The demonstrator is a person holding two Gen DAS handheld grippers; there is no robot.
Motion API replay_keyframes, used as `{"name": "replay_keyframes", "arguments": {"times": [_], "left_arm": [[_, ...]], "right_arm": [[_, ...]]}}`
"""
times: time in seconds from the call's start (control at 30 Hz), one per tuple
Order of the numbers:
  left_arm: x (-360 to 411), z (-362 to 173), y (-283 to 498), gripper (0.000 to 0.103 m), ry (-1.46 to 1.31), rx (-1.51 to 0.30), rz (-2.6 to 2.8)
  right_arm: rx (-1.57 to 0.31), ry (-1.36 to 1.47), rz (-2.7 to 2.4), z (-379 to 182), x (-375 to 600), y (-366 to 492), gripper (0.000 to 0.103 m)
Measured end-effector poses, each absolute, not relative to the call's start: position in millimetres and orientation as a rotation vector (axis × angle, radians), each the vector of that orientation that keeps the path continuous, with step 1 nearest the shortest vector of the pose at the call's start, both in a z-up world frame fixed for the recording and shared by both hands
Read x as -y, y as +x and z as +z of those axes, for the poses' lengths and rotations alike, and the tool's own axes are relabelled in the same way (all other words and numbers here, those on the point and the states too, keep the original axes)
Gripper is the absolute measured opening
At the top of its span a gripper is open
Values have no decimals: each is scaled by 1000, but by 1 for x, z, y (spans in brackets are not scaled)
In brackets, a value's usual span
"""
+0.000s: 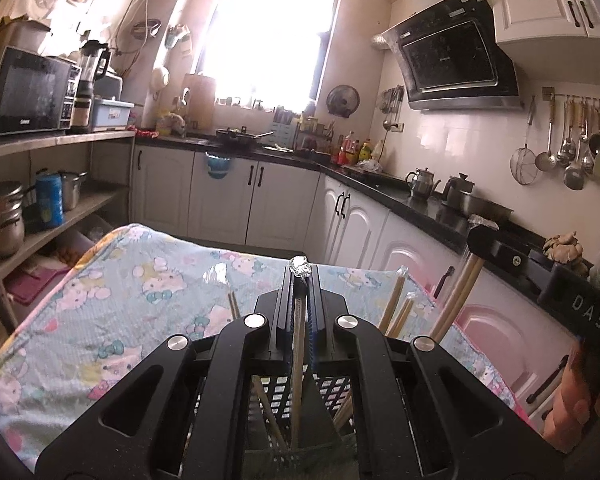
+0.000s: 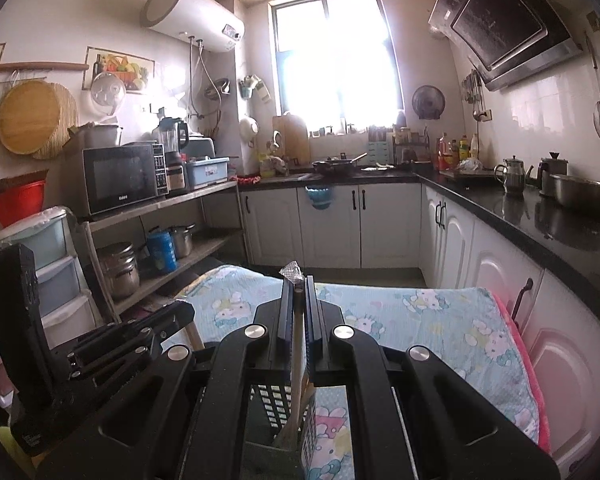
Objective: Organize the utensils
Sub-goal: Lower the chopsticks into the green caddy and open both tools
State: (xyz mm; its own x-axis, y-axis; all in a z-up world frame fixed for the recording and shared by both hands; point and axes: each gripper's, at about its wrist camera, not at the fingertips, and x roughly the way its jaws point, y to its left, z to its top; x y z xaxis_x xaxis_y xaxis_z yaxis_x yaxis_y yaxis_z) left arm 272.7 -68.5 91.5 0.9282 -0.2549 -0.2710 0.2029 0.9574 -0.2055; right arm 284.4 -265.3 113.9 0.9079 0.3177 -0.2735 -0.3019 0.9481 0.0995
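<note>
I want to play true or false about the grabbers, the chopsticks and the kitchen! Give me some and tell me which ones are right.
1. The left gripper is shut on a plastic-wrapped wooden chopstick. True.
2. The right gripper is wide open and holds nothing. False: it is shut on a wrapped wooden chopstick.
3. The black perforated plastic utensil holder has wooden chopsticks standing in it. True.
4. The tablecloth is plain red. False: it is light blue with a cartoon cat print.
5. A black microwave sits on the shelf. True.
</note>
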Motion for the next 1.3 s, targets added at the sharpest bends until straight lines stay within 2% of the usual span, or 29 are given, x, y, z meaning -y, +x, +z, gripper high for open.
{"name": "replay_keyframes", "arguments": {"times": [0.77,1.03,1.2,1.3], "left_arm": [[58,76,264,2,-181,-385,-251],[51,76,256,17,-197,-423,-249],[47,77,248,28,-207,-435,-253],[46,77,244,31,-205,-438,-260]], "right_arm": [[-432,125,319,76,284,265,7],[-453,111,322,77,284,256,22],[-473,117,330,75,286,254,25],[-485,116,331,74,287,250,28]]}}
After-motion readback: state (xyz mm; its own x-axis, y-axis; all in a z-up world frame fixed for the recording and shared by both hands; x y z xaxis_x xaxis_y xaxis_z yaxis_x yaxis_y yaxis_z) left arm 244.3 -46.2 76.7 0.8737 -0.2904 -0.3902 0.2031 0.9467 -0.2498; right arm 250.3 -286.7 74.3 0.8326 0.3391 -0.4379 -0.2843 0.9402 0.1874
